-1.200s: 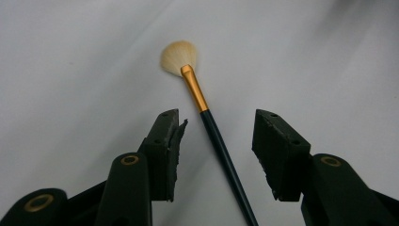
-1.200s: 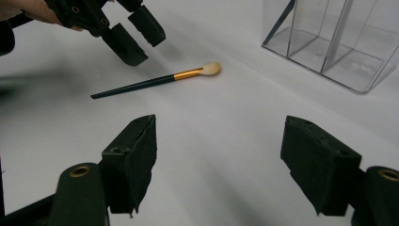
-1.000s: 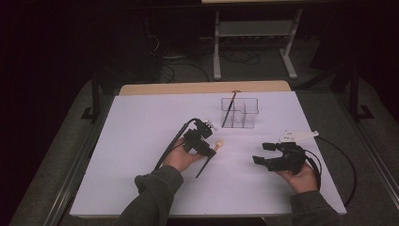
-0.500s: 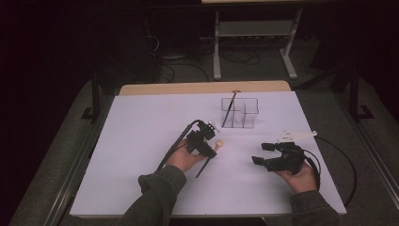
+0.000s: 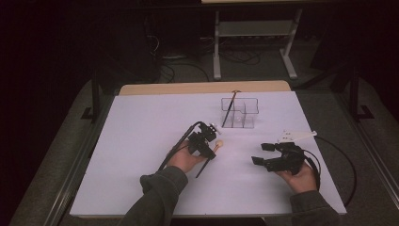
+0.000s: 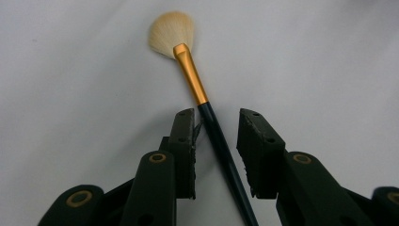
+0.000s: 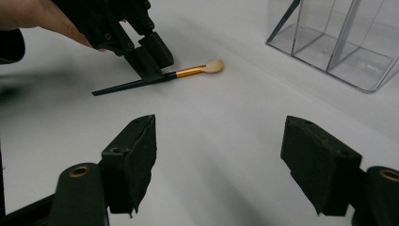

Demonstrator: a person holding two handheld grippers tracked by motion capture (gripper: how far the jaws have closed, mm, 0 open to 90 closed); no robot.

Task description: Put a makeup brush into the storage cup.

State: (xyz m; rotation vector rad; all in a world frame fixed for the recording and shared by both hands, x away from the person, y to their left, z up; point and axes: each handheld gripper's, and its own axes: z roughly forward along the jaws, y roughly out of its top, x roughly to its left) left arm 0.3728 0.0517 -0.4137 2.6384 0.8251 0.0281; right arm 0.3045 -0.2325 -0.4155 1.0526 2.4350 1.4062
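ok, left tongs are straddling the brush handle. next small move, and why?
Probably close the left tongs on the brush. Its dark handle lies between the open jaws, a gap on each side, and the brush lies flat on the table. The right tongs are open and apart from it.

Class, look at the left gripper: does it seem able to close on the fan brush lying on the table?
Probably yes: the left gripper is open with the fan brush handle lying between its jaws, nothing blocking.
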